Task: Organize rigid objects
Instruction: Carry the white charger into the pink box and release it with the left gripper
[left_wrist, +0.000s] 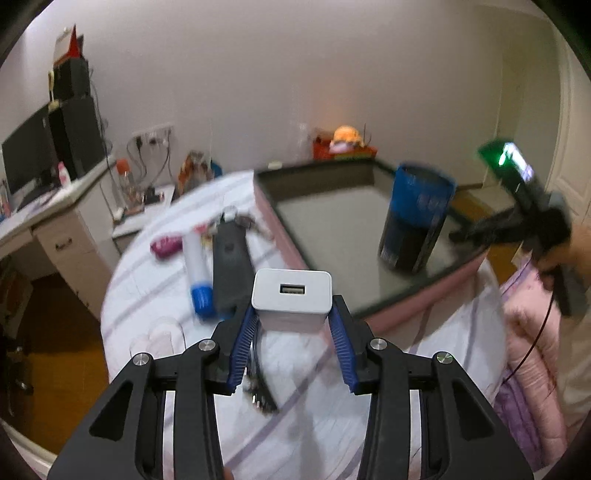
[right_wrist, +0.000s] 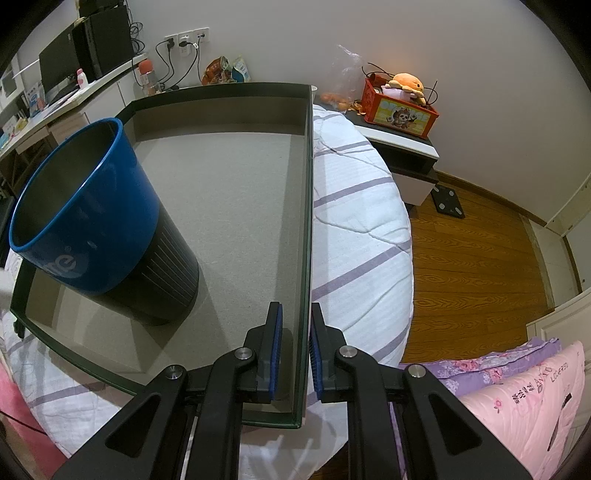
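My left gripper (left_wrist: 293, 314) is shut on a white USB charger block (left_wrist: 291, 295) and holds it above the bed, just left of the box. The shallow box (left_wrist: 332, 221) has a dark rim and pink sides, and a blue-and-black cup (left_wrist: 417, 218) stands in it. A black remote (left_wrist: 231, 266), a white tube with a blue cap (left_wrist: 197, 273) and a magenta object (left_wrist: 166, 246) lie on the bed. My right gripper (right_wrist: 296, 332) straddles the box's right wall (right_wrist: 306, 221), its jaws nearly closed on it. The cup (right_wrist: 96, 218) stands at left.
A bundle of black cables (left_wrist: 258, 384) lies under the left gripper. A desk with a monitor (left_wrist: 40, 162) stands at left. A nightstand with a red crate (right_wrist: 399, 107) is behind the bed. Pink and purple quilts (right_wrist: 517, 391) lie at right.
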